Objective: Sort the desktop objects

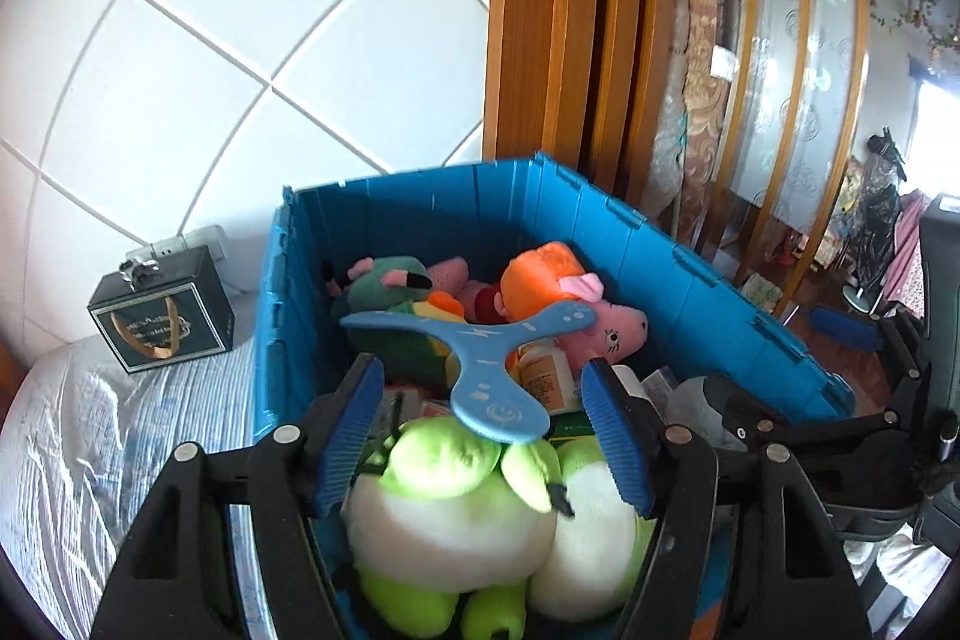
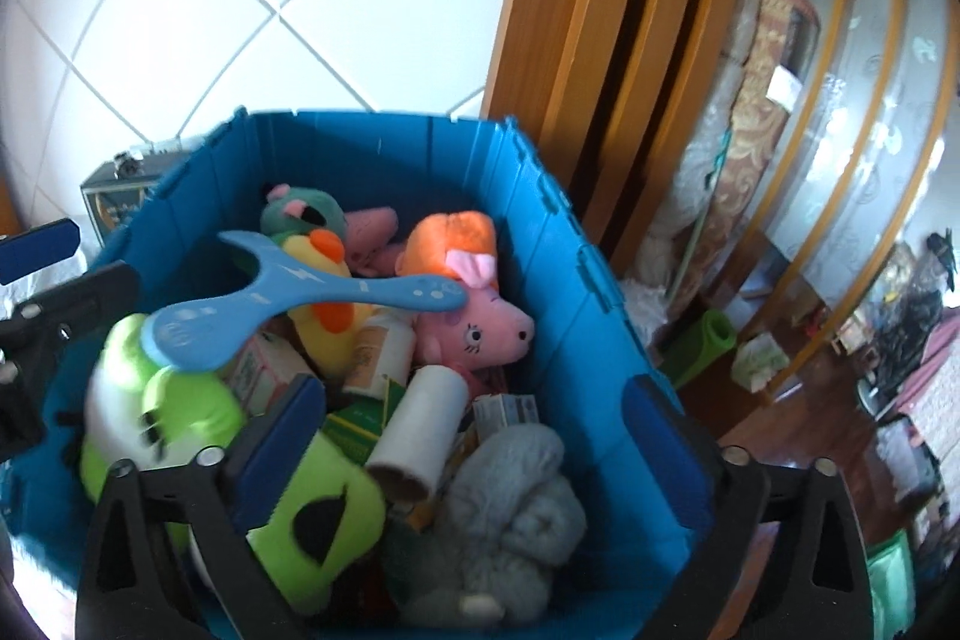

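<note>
A blue plastic crate (image 1: 690, 274) (image 2: 588, 316) is full of toys. A blue three-armed boomerang (image 1: 480, 370) (image 2: 288, 304) lies on top of the pile. Under it sits a green and white frog plush (image 1: 456, 508) (image 2: 156, 400). A pink pig plush (image 1: 606, 334) (image 2: 480, 334), an orange plush (image 1: 540, 268) (image 2: 450, 238), a white paper roll (image 2: 420, 430) and a grey plush (image 2: 510, 508) also lie inside. My left gripper (image 1: 486, 436) is open above the frog plush, empty. My right gripper (image 2: 474, 442) is open over the paper roll and grey plush, empty.
A dark gift box (image 1: 162, 322) stands on the white cloth (image 1: 90, 448) left of the crate, by a tiled wall. A wooden sliding door frame (image 1: 570, 10) stands behind the crate. A room with furniture lies to the right.
</note>
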Action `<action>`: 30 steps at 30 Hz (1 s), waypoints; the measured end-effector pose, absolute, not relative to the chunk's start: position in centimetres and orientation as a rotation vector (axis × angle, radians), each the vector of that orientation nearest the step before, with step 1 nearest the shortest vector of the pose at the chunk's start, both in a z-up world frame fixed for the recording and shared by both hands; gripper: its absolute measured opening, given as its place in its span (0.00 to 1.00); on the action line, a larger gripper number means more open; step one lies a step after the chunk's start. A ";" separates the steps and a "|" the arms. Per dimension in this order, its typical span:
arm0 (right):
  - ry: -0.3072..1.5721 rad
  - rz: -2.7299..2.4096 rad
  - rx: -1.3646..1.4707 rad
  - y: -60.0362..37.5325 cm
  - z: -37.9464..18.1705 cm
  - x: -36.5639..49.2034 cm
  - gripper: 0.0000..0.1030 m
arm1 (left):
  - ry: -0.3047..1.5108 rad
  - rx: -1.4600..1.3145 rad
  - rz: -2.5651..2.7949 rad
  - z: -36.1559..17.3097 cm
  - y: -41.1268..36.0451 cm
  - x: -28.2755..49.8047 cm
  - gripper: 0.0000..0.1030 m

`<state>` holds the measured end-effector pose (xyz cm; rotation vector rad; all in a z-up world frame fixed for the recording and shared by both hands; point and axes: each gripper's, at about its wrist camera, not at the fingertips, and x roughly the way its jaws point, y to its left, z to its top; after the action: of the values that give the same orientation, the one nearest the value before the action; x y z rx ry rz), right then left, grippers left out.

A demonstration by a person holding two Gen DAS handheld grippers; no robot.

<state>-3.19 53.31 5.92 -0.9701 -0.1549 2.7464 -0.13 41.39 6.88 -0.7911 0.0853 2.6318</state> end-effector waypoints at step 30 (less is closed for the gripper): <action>0.041 2.760 -0.706 45.9 7.2 10.2 1.00 | 0.041 -0.646 2.711 8.0 33.4 12.0 0.99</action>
<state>10.16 45.94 7.22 -0.7061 0.0409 2.7599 12.02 33.38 7.97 -0.6455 0.0411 2.7113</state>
